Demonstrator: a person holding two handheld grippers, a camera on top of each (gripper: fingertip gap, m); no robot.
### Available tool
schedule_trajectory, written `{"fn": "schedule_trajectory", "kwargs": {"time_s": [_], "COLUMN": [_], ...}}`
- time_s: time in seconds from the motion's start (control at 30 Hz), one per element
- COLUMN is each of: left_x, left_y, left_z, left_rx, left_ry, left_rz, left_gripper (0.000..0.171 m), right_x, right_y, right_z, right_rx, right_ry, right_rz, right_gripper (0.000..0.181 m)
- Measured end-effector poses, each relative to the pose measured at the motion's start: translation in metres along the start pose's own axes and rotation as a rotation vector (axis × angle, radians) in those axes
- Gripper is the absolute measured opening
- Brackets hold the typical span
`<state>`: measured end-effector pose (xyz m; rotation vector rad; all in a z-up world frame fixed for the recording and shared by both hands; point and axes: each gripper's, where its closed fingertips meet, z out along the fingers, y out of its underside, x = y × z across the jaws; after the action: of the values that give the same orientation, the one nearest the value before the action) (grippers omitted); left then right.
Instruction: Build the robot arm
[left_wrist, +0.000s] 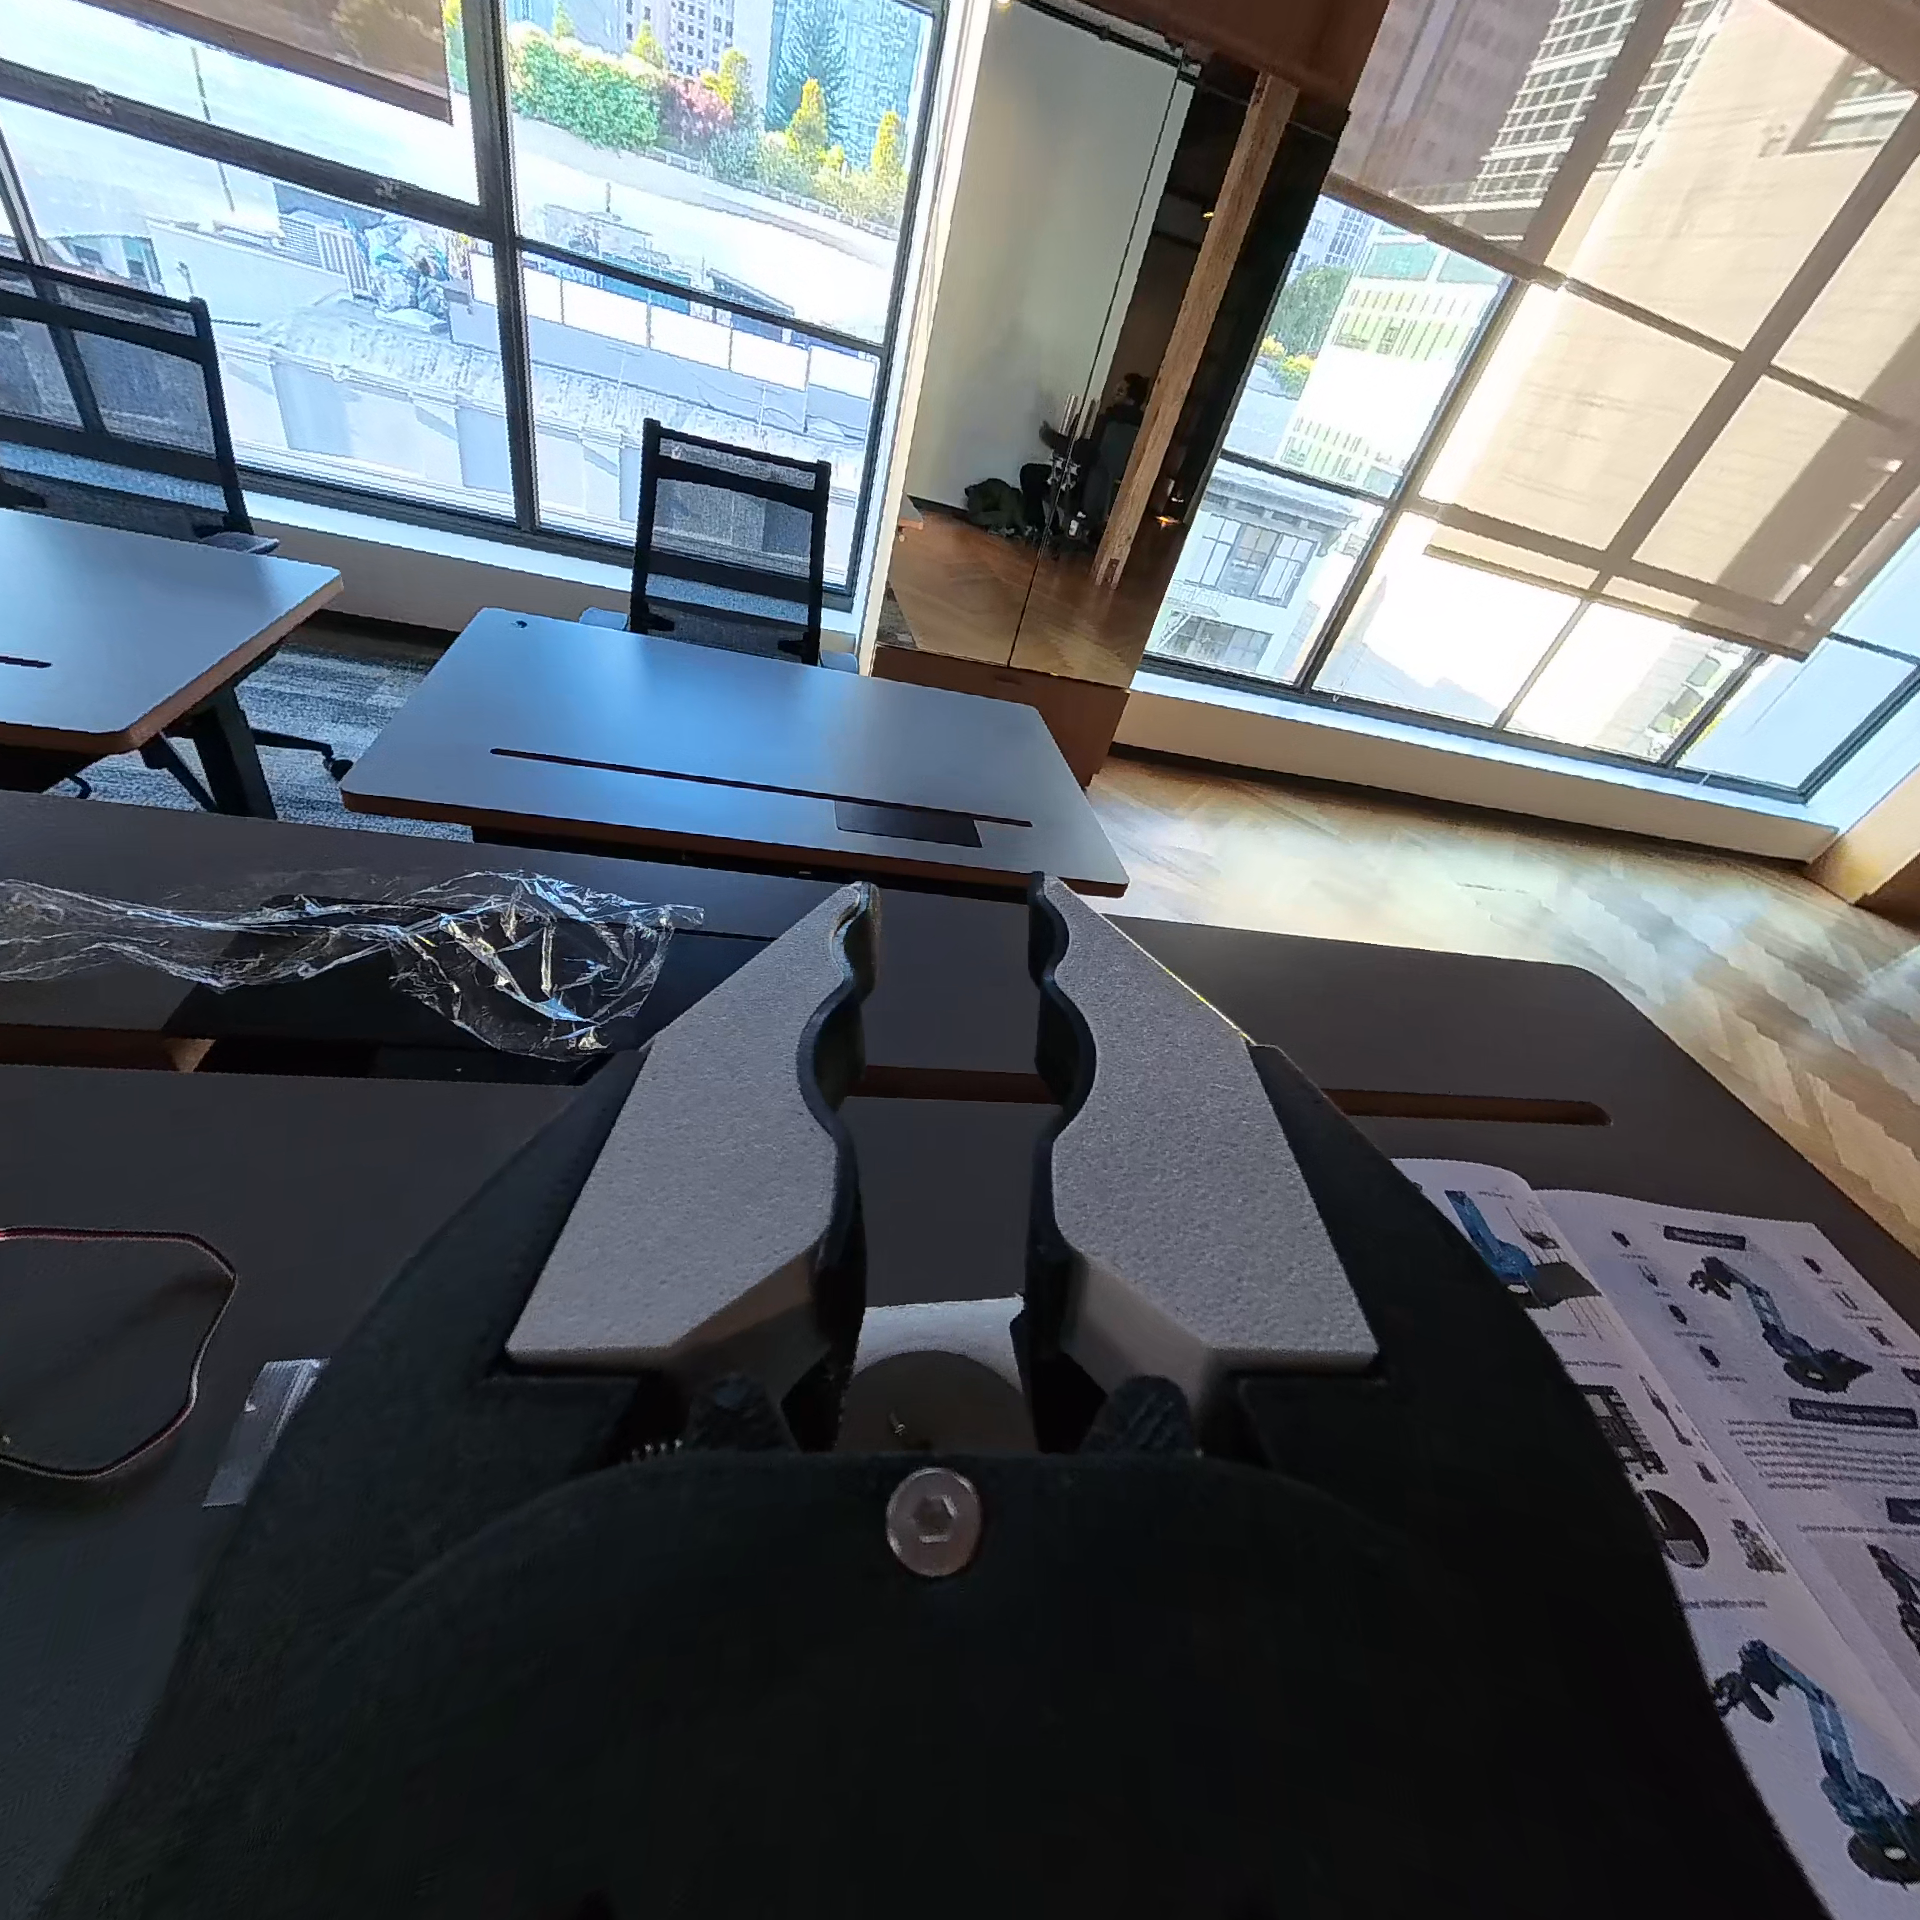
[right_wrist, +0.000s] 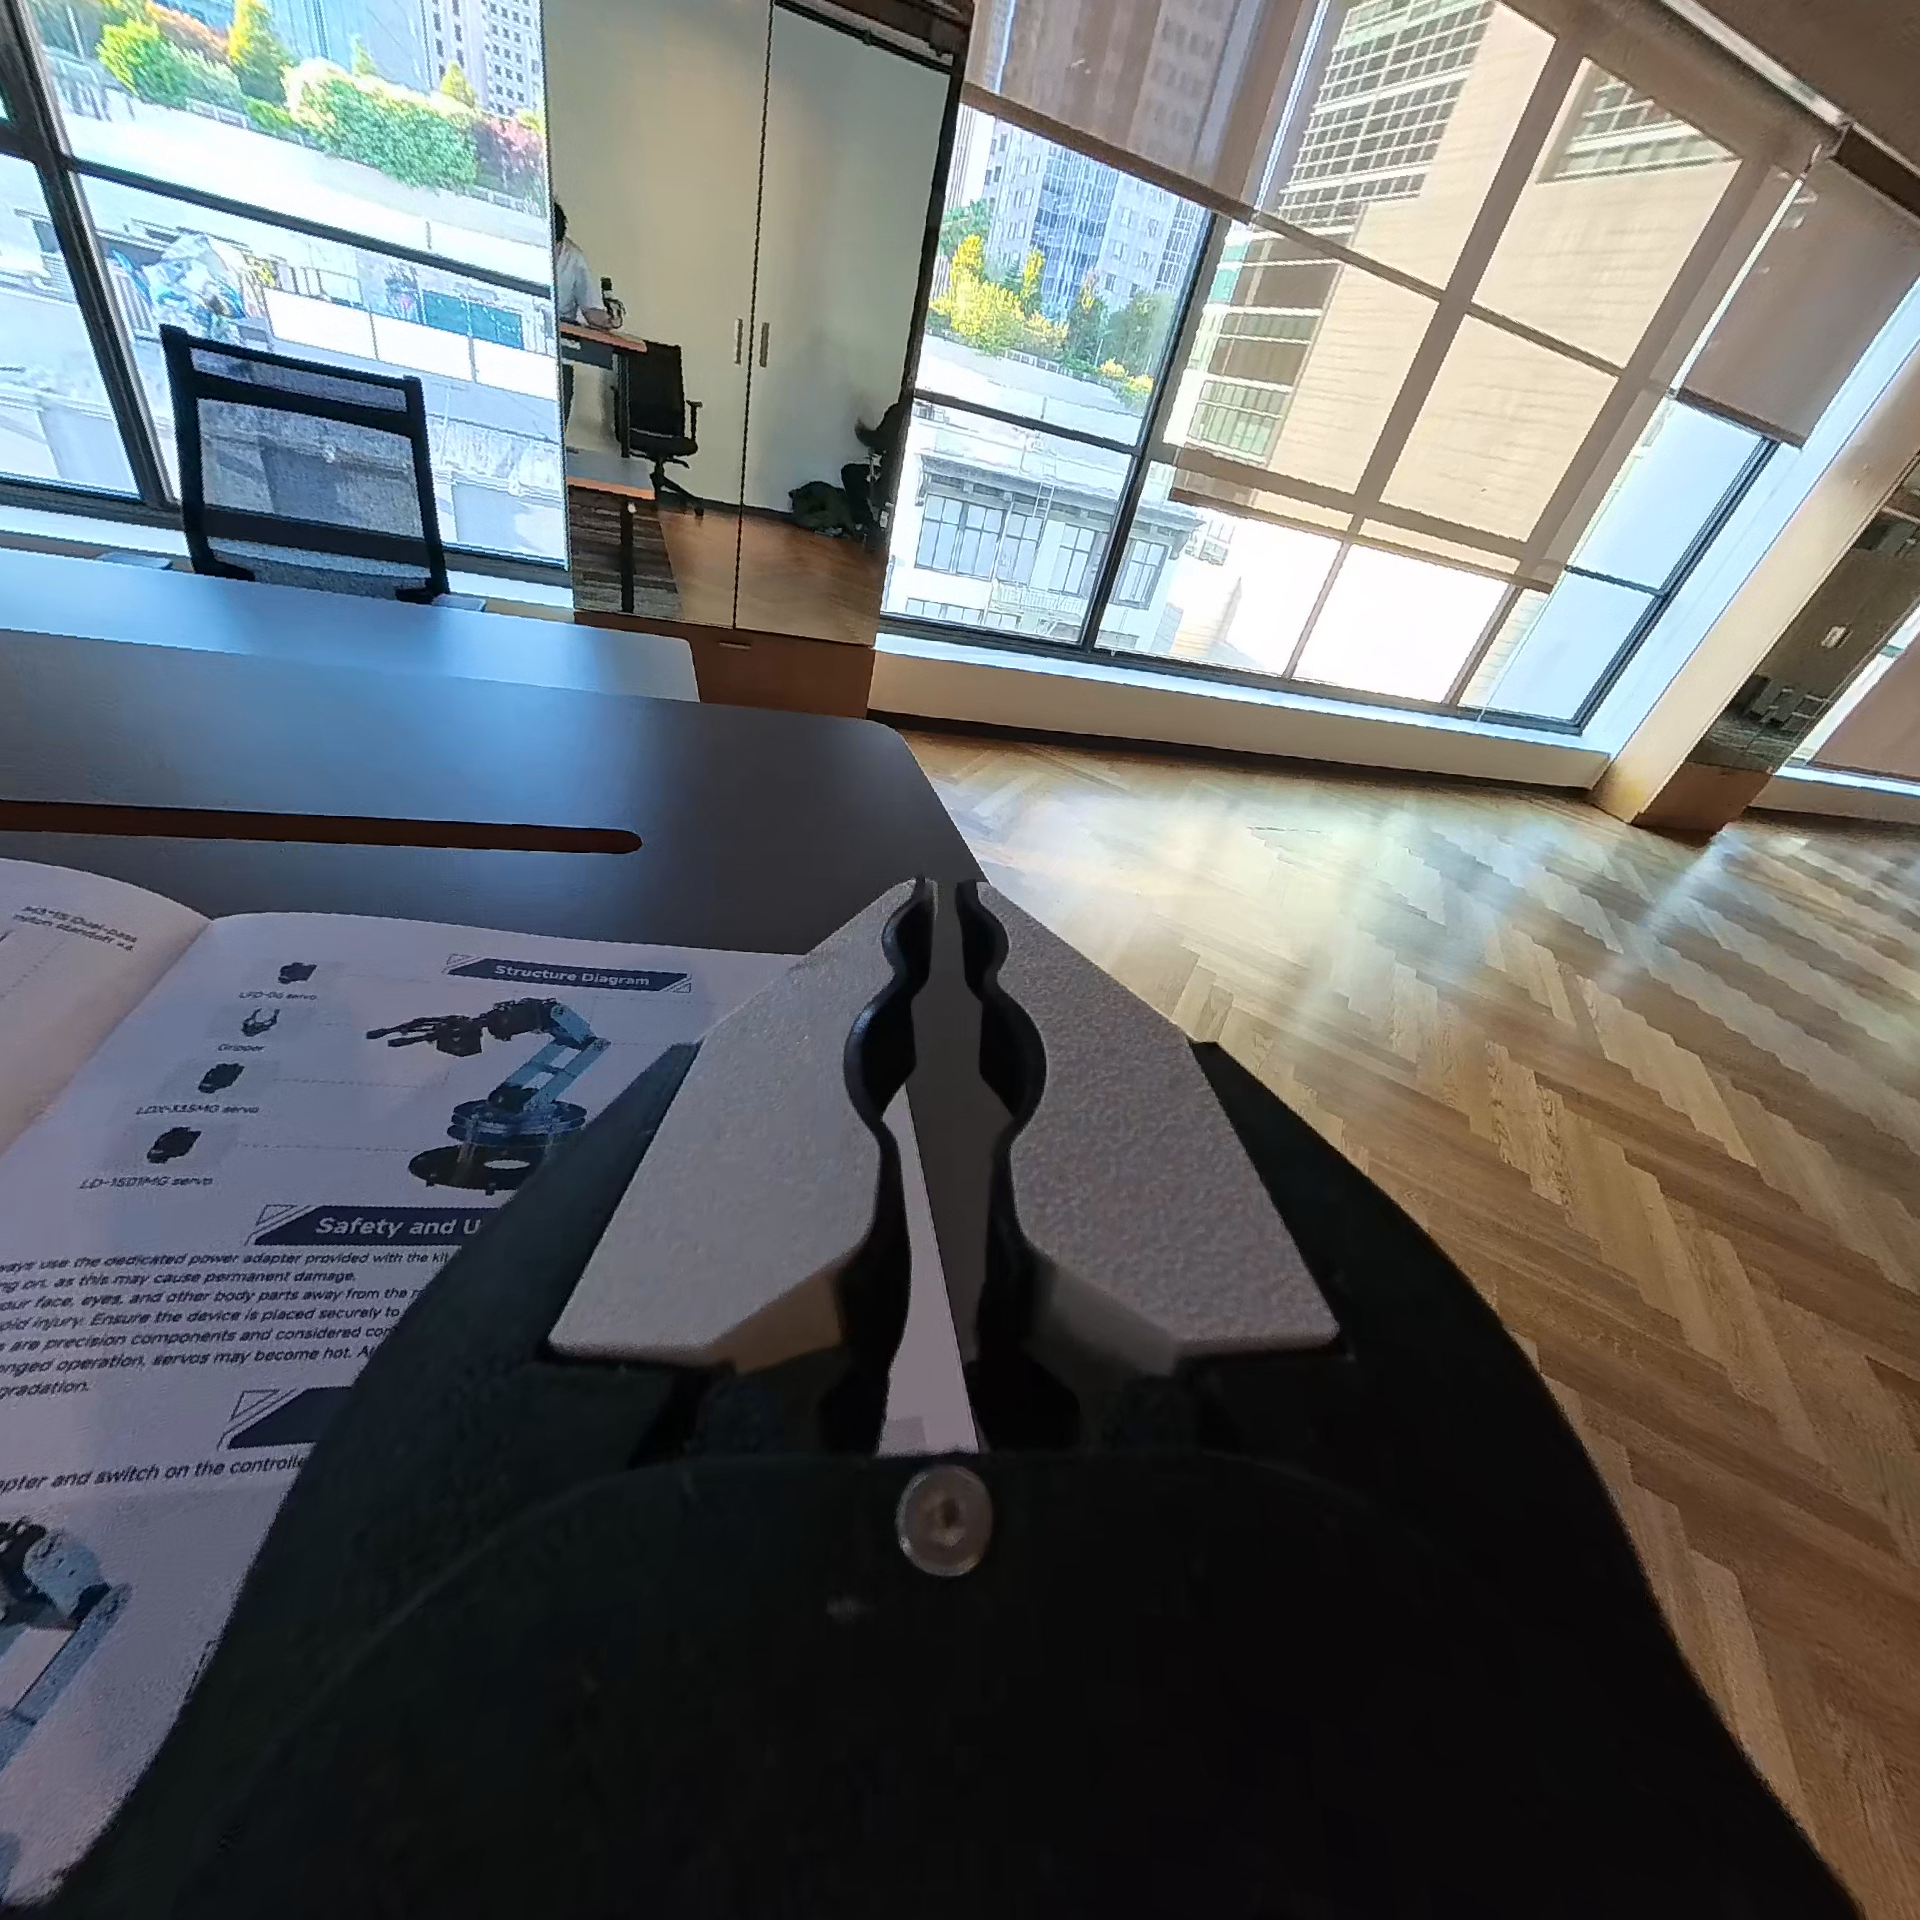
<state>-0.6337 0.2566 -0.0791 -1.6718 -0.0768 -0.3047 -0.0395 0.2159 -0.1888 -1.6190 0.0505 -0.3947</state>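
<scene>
My left gripper (left_wrist: 951, 914) is open and empty, held low over a dark table (left_wrist: 312, 1195). An open booklet (left_wrist: 1766, 1455) with pictures of a blue robot arm lies just to its right. A crumpled clear plastic wrap (left_wrist: 499, 956) lies ahead to its left. My right gripper (right_wrist: 938, 888) is shut down to a thin slit over the right page of the same booklet (right_wrist: 343, 1122), near the table's right edge (right_wrist: 935, 790). A white strip of page shows in the slit. I cannot tell if the jaws pinch it.
A thin looped cable (left_wrist: 125, 1351) lies at the left of the table, and a slot (right_wrist: 312, 831) runs across it. Grey desks (left_wrist: 727, 748) and mesh chairs (left_wrist: 727, 540) stand ahead by the windows. The wood floor (right_wrist: 1455, 1039) lies to the right, with a mirrored cabinet (right_wrist: 748, 312) behind. The left gripper's tips are roughly 60 centimeters from the right gripper's.
</scene>
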Motion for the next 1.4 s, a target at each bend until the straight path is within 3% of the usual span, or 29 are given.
{"fn": "schedule_trajectory", "kwargs": {"time_s": [1.03,1.17,1.4], "left_x": [0.004,0.004,0.005], "left_y": [0.002,0.005,0.009], "left_z": [0.001,0.003,0.006], "left_rx": [-0.009,-0.016,-0.026], "left_ry": [0.012,0.012,0.009], "left_rz": [0.001,-0.007,-0.006], "left_gripper": [0.028,0.03,0.034], "right_x": [-0.003,-0.001,-0.006], "right_y": [-0.001,0.001,0.002], "right_z": [0.001,0.002,0.003], "right_rx": [-0.001,-0.004,-0.004], "right_ry": [0.027,0.043,0.021], "right_rz": [-0.109,-0.108,-0.11], "right_gripper": [0.009,0.016,0.012]}}
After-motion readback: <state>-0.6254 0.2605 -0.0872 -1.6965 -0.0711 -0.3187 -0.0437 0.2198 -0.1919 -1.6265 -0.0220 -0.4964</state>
